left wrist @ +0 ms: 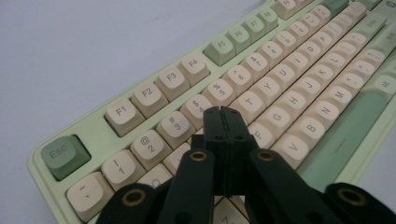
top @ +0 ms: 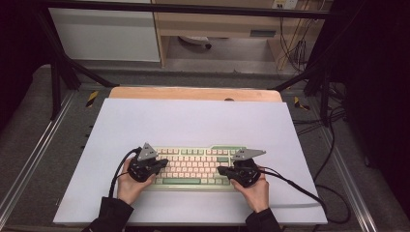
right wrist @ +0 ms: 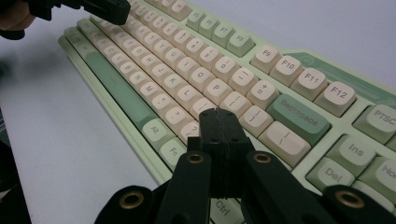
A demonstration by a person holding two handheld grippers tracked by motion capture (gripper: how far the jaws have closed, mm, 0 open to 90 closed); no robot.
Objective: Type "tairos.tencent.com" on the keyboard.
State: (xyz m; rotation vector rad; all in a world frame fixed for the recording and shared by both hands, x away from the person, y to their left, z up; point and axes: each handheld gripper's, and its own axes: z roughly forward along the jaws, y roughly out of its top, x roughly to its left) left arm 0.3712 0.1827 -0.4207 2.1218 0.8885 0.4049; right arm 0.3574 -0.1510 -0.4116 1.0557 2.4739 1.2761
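A pale green keyboard with cream and green keys lies on a white sheet near the table's front. My left gripper hovers over the keyboard's left end, jaws pressed together with nothing between them. In the left gripper view its tips sit just above the letter keys near the keyboard number row. My right gripper is over the right end, also shut and empty. In the right gripper view its tips hang above the keys left of the Backspace key; the left gripper appears far off.
The white sheet covers most of a wooden table. Black cables trail from both grippers over the sheet's front right. Metal frame rails and black struts flank the table; a cabinet stands behind.
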